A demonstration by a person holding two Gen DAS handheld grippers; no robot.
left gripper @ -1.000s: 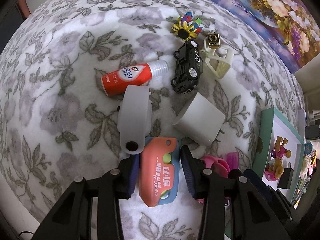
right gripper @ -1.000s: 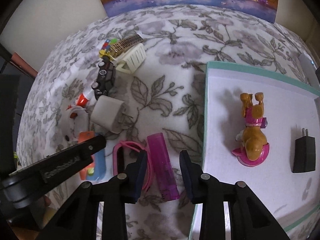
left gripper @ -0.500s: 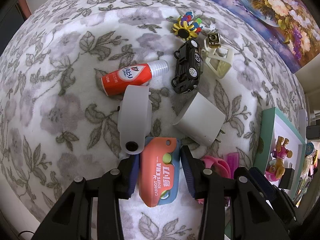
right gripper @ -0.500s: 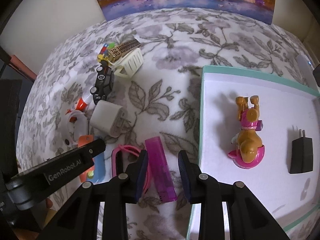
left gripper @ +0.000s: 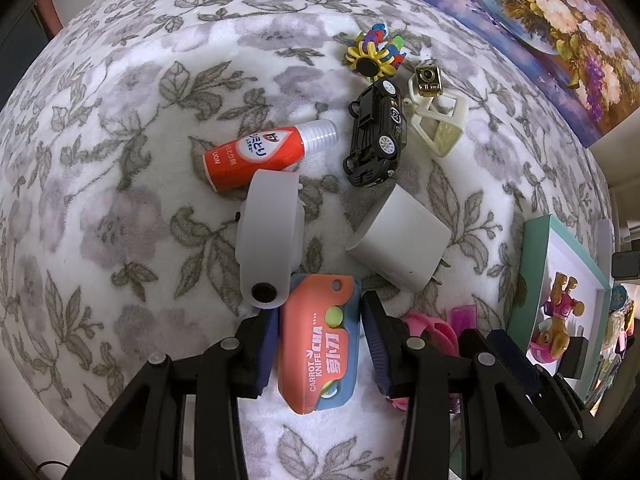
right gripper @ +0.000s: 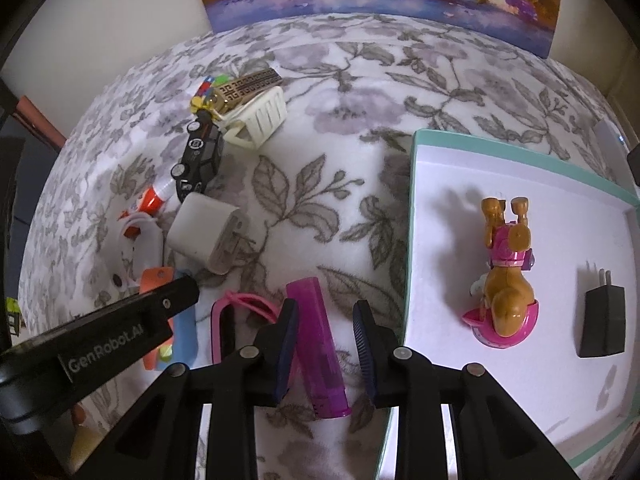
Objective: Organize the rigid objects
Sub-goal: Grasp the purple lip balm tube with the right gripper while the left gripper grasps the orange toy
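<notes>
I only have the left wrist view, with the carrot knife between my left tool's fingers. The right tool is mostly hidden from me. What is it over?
Observer: The right tool straddles the purple lighter. Its jaws are closing, and a gap shows on the box side.
Operator: What's in the box?
Observer: In the box, a toy dog lies on its side with a black charger beside it, not touching.
Operator: Is there room for the lighter?
Observer: Probably. The white floor between the dog and the near rim is bare.
</notes>
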